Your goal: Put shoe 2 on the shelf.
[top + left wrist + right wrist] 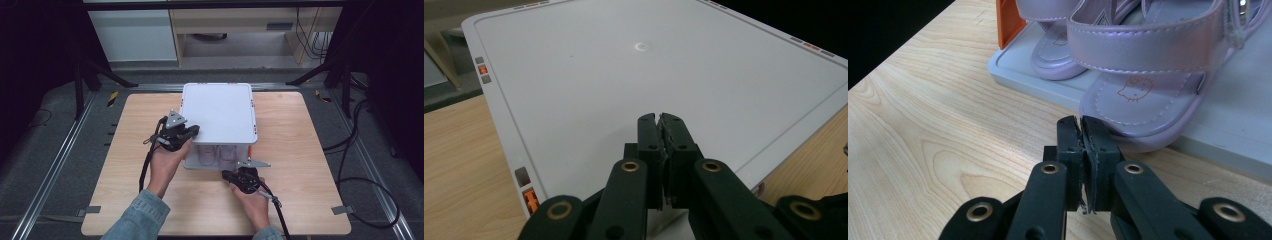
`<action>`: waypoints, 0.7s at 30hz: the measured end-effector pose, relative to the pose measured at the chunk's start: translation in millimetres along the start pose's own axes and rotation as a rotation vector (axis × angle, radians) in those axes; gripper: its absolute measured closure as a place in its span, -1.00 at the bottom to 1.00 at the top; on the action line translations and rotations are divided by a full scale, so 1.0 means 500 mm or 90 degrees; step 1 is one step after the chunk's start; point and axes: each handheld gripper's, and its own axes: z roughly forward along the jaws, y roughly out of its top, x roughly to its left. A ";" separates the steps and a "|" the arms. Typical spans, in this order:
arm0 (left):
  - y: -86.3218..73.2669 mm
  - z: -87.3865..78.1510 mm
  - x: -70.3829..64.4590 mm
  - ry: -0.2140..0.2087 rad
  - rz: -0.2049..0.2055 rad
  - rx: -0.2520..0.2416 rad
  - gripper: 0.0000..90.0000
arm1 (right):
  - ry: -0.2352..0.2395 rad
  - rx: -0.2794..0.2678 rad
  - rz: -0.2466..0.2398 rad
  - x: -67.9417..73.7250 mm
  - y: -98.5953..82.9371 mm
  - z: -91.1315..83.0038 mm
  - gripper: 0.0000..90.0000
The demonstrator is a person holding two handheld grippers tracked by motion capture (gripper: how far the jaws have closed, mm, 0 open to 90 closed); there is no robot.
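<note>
Two closed claws, left [659, 118] over one white box lid [639, 75], right [1081, 121] beside two lilac sandals [1143, 95].

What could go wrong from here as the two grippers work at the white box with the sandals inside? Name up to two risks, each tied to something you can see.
1. The left gripper rests shut on the smooth lid; it could slide instead of steadying the white box.
2. The right gripper sits shut at the toe of the nearer sandal, which overhangs the tray edge; a nudge might push it askew or scuff it.
</note>
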 end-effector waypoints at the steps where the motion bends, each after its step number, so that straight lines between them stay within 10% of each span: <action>1: 0.000 0.000 0.000 -0.001 -0.002 -0.001 0.93 | 0.001 0.001 0.003 -0.001 0.001 0.001 0.93; 21: 0.000 0.000 0.002 -0.003 0.000 0.001 0.94 | -0.015 0.001 0.005 -0.009 0.020 0.018 0.83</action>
